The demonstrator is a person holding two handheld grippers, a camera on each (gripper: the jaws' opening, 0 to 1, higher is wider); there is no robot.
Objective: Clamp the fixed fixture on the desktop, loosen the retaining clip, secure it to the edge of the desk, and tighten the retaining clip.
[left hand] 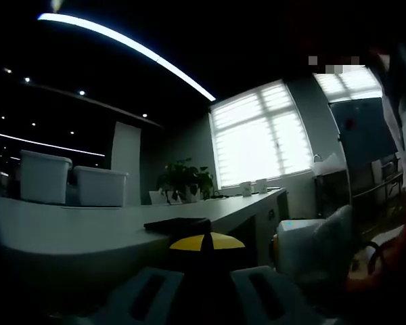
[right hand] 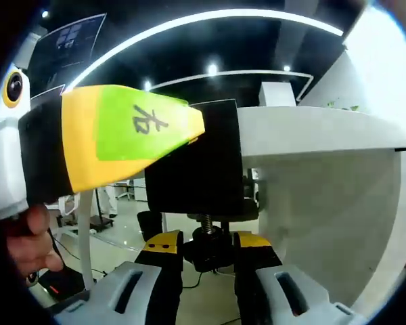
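Dim office surroundings frame both views: curved ceiling light strips (left hand: 128, 44), a bright blinded window (left hand: 260, 135) and a long white desk (left hand: 68, 230).

Right gripper view: the right gripper (right hand: 208, 254) rises from the bottom edge with its yellow-tipped black jaws set on either side of the black round knob (right hand: 206, 247) at the lower end of a threaded screw (right hand: 206, 220). Both jaw tips lie against the knob, pinching it. Directly above the knob, the black clamp fixture (right hand: 196, 162) straddles the edge of the white desk, whose top runs off to the right of the jaws and whose pale side panel (right hand: 325, 217) drops below it. Left of the jaws, the left gripper (right hand: 115, 139) enters the picture with its yellow jaw carrying a green label; that jaw reaches to the upper part of the black fixture. A person's hand (right hand: 27, 240) grips its white body at lower left.

Left gripper view: a yellow and black tip shows just beyond the left gripper's own jaws at bottom centre; whether they are spread or closed cannot be told. Ahead of them, a flat black piece (left hand: 178, 225) lies on the desk top. Farther out to the left stand two white storage bins (left hand: 71, 179); a green potted plant (left hand: 184, 181) stands ahead near the window. To the right of the jaws is the white body of the right gripper (left hand: 304, 244).
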